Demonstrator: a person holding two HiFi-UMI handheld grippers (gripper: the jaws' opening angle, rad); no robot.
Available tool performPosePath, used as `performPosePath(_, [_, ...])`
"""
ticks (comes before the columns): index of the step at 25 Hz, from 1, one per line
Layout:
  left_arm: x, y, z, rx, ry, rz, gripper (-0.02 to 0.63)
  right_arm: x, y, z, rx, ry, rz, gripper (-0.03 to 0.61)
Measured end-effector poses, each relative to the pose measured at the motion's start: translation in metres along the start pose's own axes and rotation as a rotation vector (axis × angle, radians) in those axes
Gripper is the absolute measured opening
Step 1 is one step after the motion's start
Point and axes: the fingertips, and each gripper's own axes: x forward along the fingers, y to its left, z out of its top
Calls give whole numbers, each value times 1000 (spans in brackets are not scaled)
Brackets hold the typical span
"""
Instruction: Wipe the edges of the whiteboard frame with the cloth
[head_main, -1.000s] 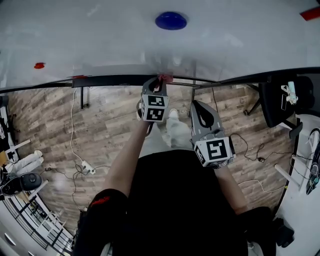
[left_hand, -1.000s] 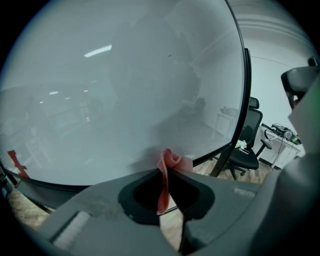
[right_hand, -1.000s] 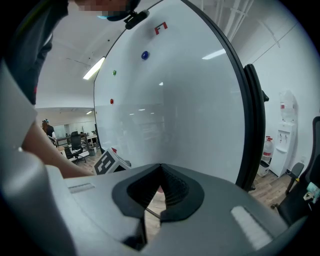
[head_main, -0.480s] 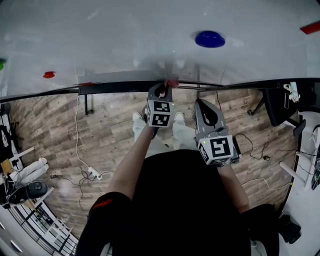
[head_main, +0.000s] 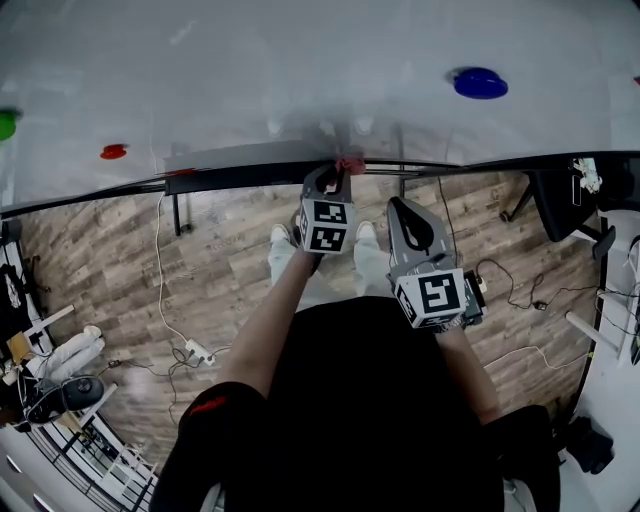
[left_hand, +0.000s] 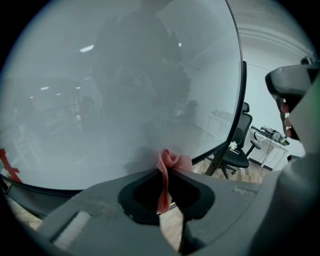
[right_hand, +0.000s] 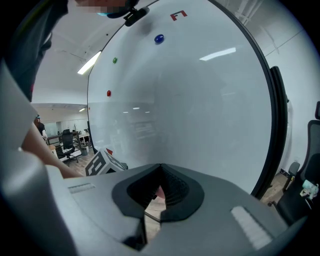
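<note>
No word, brand or number can be read. The only signs are black-and-white square code patterns on the marker cube (head_main: 324, 225) of the left gripper (head_main: 338, 172), at frame centre, and on the right gripper (head_main: 402, 210)'s cube (head_main: 433, 297), just lower right. In the right gripper view, a small red mark (right_hand: 178, 15) shaped like an F sits at the top of the whiteboard (right_hand: 200, 125).

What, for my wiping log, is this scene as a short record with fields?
left gripper: shut on crumpled pink cloth
cloth position: at bottom edge of black whiteboard frame, apparently touching
right gripper: shut, empty, held back from the board
glossy white whiteboard: carries round blue magnet, small red magnet
</note>
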Motion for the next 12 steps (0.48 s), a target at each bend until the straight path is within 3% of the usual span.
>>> performPosePath(12, [-8,17,-3,11,-12,-46,34,8,25,-7,20,6,-55,2])
